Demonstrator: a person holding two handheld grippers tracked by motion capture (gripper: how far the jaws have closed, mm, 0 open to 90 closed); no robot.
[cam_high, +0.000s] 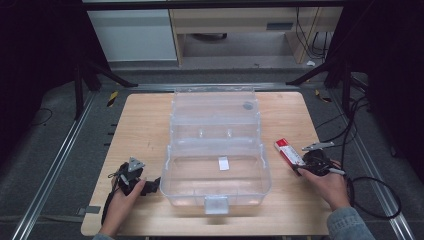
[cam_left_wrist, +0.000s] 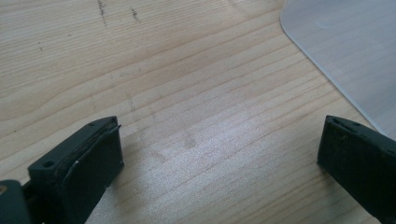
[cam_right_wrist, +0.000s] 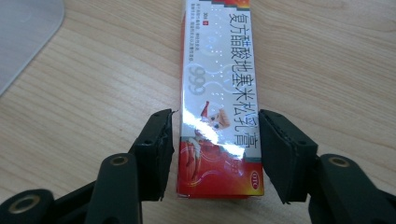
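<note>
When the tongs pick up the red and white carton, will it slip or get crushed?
The carton looks glossy, so it may slip. Thin cardboard probably dents under hard squeezing. Lying flat on the table, it should not roll.

Open container (cam_high: 216, 150) sat mid-table (cam_high: 145, 120), lid behind. Carton (cam_high: 289, 150) lay flat on table, just right of container, betw. right gripper (cam_high: 306, 162) jaws. Left gripper (cam_high: 150, 186) was placed at container's front-left corner.

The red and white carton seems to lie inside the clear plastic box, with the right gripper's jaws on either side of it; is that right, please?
Not quite: the carton lies on the wooden table, beside the clear box, as the high view shows. The right gripper does straddle it.
</note>
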